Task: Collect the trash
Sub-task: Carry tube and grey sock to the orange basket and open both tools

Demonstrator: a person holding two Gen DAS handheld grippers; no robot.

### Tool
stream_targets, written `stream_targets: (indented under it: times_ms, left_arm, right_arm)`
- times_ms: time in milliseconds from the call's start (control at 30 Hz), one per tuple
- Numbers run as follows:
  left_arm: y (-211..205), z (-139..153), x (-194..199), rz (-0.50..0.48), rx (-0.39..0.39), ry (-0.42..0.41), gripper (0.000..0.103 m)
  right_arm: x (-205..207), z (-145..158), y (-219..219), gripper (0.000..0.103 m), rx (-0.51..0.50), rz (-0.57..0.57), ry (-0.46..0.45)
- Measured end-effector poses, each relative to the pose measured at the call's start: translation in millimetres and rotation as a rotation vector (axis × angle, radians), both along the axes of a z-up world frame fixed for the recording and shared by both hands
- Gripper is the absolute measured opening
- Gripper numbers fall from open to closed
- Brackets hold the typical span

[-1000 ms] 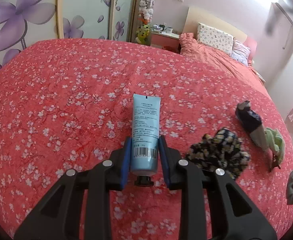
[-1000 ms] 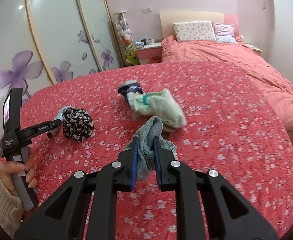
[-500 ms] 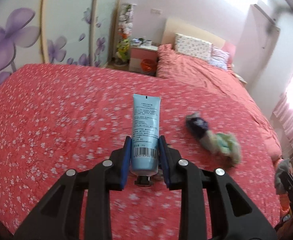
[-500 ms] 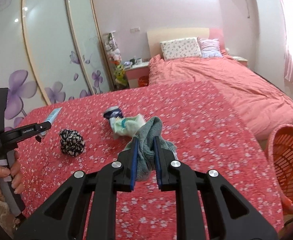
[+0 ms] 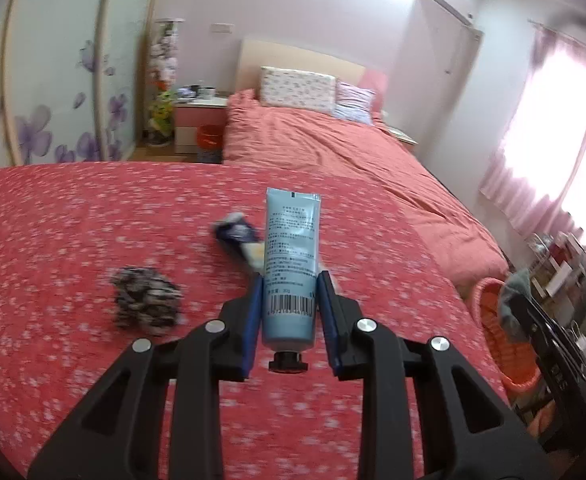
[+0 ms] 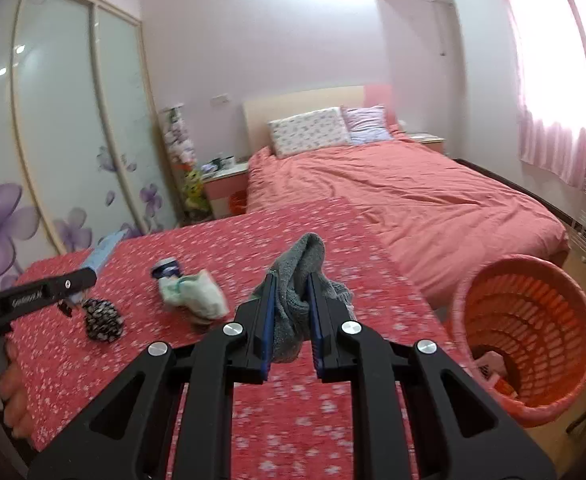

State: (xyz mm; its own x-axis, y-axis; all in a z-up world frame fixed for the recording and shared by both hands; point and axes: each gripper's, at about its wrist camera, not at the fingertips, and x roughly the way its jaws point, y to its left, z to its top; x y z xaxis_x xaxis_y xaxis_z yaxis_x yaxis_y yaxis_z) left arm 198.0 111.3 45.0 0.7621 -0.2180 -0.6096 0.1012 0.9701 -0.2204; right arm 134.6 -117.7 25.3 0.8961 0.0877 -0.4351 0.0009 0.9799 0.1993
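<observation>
Red bedspread (image 6: 301, 412) dotted with small white blossoms fills the near ground under both my tools, and I take it as my landmark. Beyond its far edge lies a second bed (image 6: 421, 200) in plain coral covers, with two pillows (image 6: 311, 131) against a pale headboard. Left of the bedspread stand frosted wardrobe doors (image 6: 61, 128) printed with purple flowers, and past its far left corner a pink-fronted nightstand (image 5: 199, 120). Off its right edge, on the floor, sits an orange lattice basket (image 6: 533, 280) with a few scraps in the bottom; pink curtains (image 6: 553, 92) hang behind it.

My left gripper (image 5: 291, 300) is clamped on a pale blue tube (image 5: 291, 256), cap toward me, lifted above the bedspread. My right gripper (image 6: 291, 312) is pinched on a grey cloth (image 6: 297, 280), also held above it. On the bedspread lie a black-and-white floral bundle (image 6: 102, 318) and a pale green and navy heap (image 6: 191, 290).
</observation>
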Motion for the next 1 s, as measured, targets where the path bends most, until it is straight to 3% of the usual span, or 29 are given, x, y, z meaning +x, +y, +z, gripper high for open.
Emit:
stream_targets:
  times_ms: [533,1000]
  left_arm:
    - [-132,-11,-7,-0.269,-0.049,0.016,0.027]
    - [-253,-34,-3,-0.474,-0.074,0.075,0.027]
  right_arm:
    - [-26,-2,-88,0.015,0.022,-0.234,-0.025]
    - [-41,-23,-165,0.016,0.076,-0.363,-0.019]
